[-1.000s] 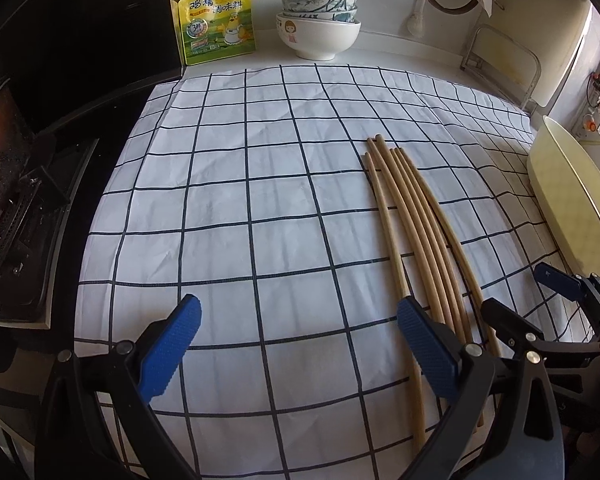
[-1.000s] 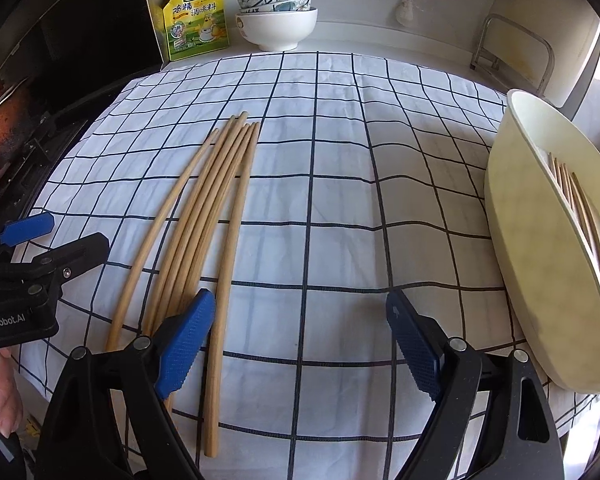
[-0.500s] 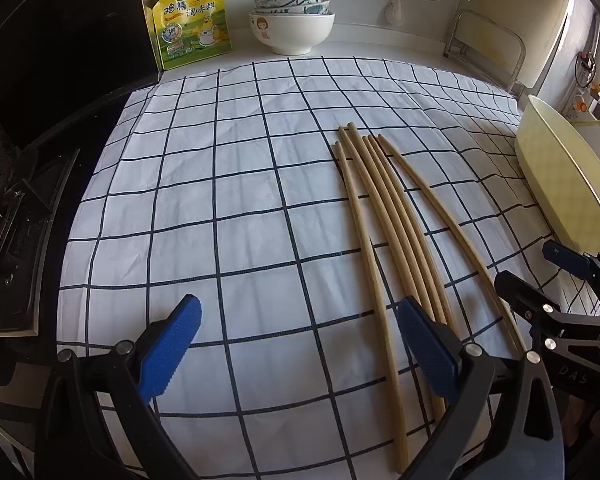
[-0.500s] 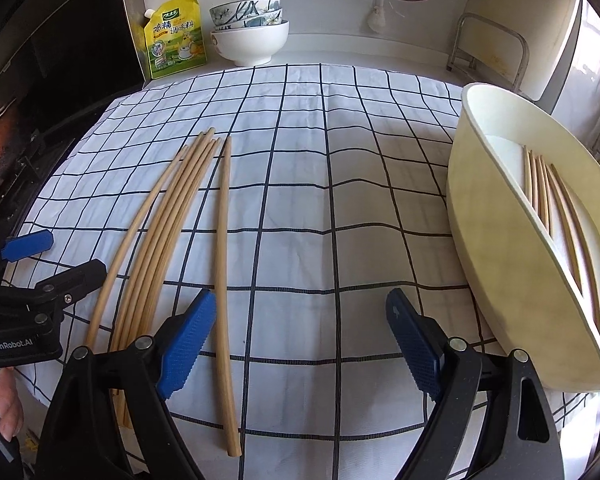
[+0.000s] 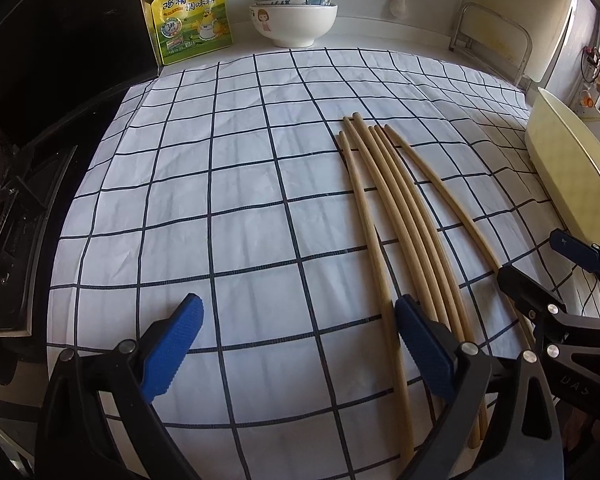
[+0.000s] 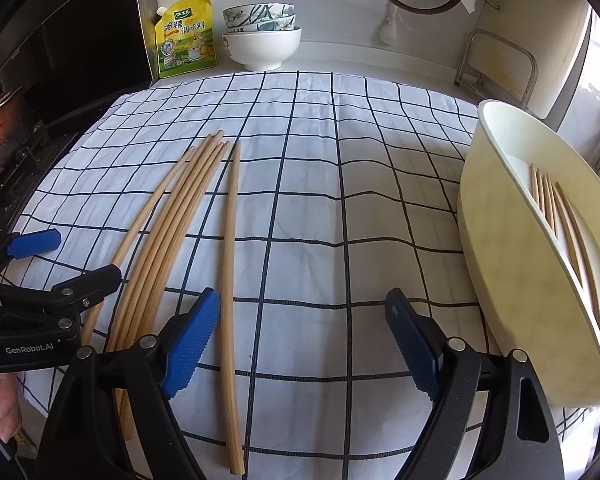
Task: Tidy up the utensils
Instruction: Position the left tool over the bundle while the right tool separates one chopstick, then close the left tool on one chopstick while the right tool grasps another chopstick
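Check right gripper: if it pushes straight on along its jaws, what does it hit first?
Most likely bare checked cloth. The right gripper is open, and the lone chopstick lies just inside its left jaw, so that could be clipped. The cream tray sits off to the right.

White counter covered by a white cloth with dark grid lines (image 5: 228, 216). At 12 o'clock, white wall (image 6: 332, 8); against it a yellow seasoning pouch (image 5: 190, 14) and stacked bowls (image 5: 294, 12). At 9 o'clock, dark stove (image 5: 16, 208). At 2 o'clock, a metal rack (image 6: 496, 64). Daylight enters from 3 o'clock.
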